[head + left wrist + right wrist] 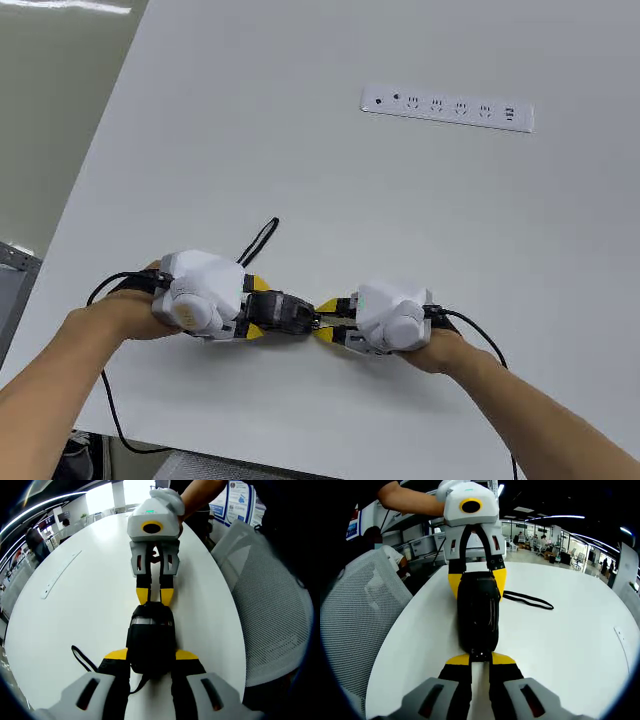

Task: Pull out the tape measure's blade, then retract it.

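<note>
- the left gripper point(152, 655) is grasping the black tape measure point(151, 635) across its case, with the yellow jaw ends pressing on both sides.
- the right gripper point(480, 660) is facing it, and its jaws are pinching together on the blade tip point(480, 655) at the mouth of the case; hardly any blade is showing.
- the tape measure is lying low over the white table point(300, 150) near its front edge, between the two grippers.
- its black strap point(258, 240) is trailing on the table just behind the left gripper.
- a white power strip point(447, 107) is lying well apart, towards the far side.
</note>
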A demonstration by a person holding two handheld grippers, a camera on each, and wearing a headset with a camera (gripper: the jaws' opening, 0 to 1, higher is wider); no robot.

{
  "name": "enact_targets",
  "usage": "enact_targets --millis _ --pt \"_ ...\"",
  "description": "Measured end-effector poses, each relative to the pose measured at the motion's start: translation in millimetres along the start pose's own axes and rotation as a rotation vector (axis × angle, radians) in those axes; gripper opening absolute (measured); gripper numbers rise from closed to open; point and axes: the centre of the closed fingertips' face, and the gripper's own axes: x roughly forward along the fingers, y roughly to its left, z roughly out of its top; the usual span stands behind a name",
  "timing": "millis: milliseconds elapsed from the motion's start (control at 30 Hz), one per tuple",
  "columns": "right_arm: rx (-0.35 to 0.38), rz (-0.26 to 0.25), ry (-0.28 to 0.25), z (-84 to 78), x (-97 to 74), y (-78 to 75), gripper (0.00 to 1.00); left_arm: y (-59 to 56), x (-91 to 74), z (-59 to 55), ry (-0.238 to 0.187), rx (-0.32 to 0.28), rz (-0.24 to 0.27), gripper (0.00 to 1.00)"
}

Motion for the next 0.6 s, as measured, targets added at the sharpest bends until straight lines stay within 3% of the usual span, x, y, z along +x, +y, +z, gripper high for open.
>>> enact_targets --millis 600 --pt "0.003 -0.008 -0.002 1.5 -1.7 2.4 0.09 -1.0 -0.9 -0.8 0.004 0.003 -0.002 0.27"
